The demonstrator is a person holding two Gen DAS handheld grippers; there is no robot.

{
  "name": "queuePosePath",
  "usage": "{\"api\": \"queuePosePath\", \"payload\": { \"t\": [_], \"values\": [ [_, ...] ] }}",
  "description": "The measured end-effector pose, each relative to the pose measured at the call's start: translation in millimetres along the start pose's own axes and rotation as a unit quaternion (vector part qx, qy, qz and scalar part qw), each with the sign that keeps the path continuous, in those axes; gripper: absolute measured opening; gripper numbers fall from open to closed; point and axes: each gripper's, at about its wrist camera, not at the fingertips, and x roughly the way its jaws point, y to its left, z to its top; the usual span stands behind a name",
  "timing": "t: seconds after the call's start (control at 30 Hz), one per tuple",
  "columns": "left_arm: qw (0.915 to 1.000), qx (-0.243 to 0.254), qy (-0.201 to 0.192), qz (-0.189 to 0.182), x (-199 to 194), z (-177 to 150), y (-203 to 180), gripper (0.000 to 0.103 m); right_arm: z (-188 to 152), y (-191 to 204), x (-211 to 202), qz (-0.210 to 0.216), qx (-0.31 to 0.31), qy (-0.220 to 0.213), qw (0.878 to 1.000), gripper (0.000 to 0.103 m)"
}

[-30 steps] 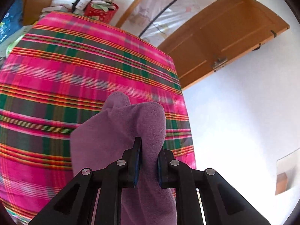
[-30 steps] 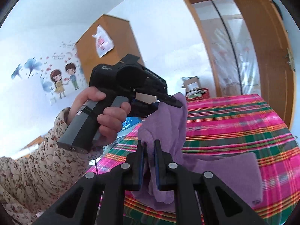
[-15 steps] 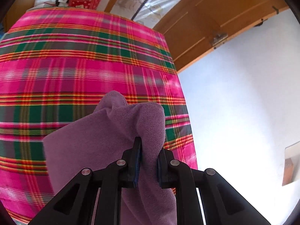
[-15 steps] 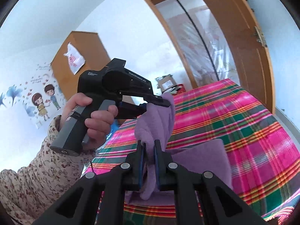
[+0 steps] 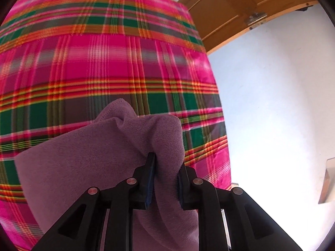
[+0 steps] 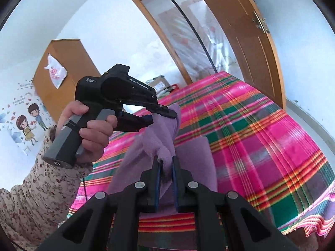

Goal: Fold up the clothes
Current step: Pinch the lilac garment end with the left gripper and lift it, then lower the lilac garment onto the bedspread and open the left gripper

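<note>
We observed a purple fleece cloth [image 5: 100, 159] held up off the bed by both grippers, its lower part draping down onto a bright plaid bedspread [image 5: 104, 62] of pink, green and orange checks.

Left gripper [image 5: 165, 179]: from its own wrist camera we saw a bunched fold of the cloth running between the two blue-padded fingers. The jaws were opening at this moment, yet the fold still filled the gap and both pads touched the fabric. The rest of the cloth spread away to the left of the fingers as a flat sheet, hanging in front of the bedspread.

Right gripper [image 6: 165, 171]: we noted a narrow gap between the fingers with a pinch of the same cloth [image 6: 161, 144] clamped in it, so we recorded it as closed on the cloth. Above the fingers the fabric rose in a twisted ridge to the other gripper.

From the right wrist view we also saw the left gripper [image 6: 161, 115] side on, black, with its fingertips biting the top edge of the cloth. A hand [image 6: 90, 129] wrapped round its grey handle, with a floral-print sleeve [image 6: 41, 192] below it.

Surroundings noted: a wooden door [image 6: 249, 48] standing open beyond the bed, a wooden wardrobe [image 6: 62, 67] with a white plastic bag [image 6: 55, 73] hung on it, and a cartoon wall sticker [image 6: 29, 123] on the white wall at left.
</note>
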Motion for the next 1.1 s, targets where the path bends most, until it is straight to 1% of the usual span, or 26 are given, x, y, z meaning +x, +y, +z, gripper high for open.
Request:
{"api": "queuePosePath", "payload": {
  "t": [0.03,0.07,0.13,0.2,0.37,0.47,0.53,0.7,0.83,0.93,1.0,1.1],
  "values": [
    [1.0000,-0.001,0.006,0.000,6,1,1,0.019,-2,-3,1,-0.004,0.003,0.003,1.000,0.010],
    [1.0000,0.001,0.008,-0.002,11,0,1,0.022,-3,-7,2,-0.007,0.006,0.006,1.000,0.010],
    [0.9999,0.001,0.012,-0.007,18,1,1,0.022,-6,-13,3,-0.019,0.006,0.011,1.000,0.011],
    [0.9998,0.001,0.017,-0.012,24,2,2,0.027,-10,-20,4,-0.030,0.011,0.016,0.999,0.011],
    [0.9994,0.008,0.022,-0.025,30,4,2,0.028,-17,-34,5,-0.046,0.028,0.029,0.998,0.011],
    [0.9987,0.010,0.022,-0.046,28,4,6,0.031,-18,-37,7,-0.051,0.031,0.034,0.998,0.012],
    [0.9972,0.013,0.023,-0.070,25,4,7,0.033,-20,-39,9,-0.054,0.035,0.037,0.997,0.013],
    [0.9973,0.034,0.020,-0.062,21,-2,5,0.033,-26,-47,10,-0.063,0.047,0.045,0.996,0.014],
    [0.9968,0.045,0.012,-0.066,12,-10,8,0.033,-29,-49,8,-0.072,0.048,0.048,0.995,0.015],
    [0.9968,0.058,-0.006,-0.055,2,-21,13,0.033,-30,-51,8,-0.079,0.047,0.053,0.994,0.016],
    [0.9966,0.066,-0.015,-0.047,-4,-29,17,0.033,-31,-53,9,-0.085,0.049,0.058,0.994,0.020],
    [0.9964,0.072,-0.033,-0.030,-14,-41,29,0.035,-31,-51,7,-0.093,0.043,0.058,0.993,0.024]
  ]
}}
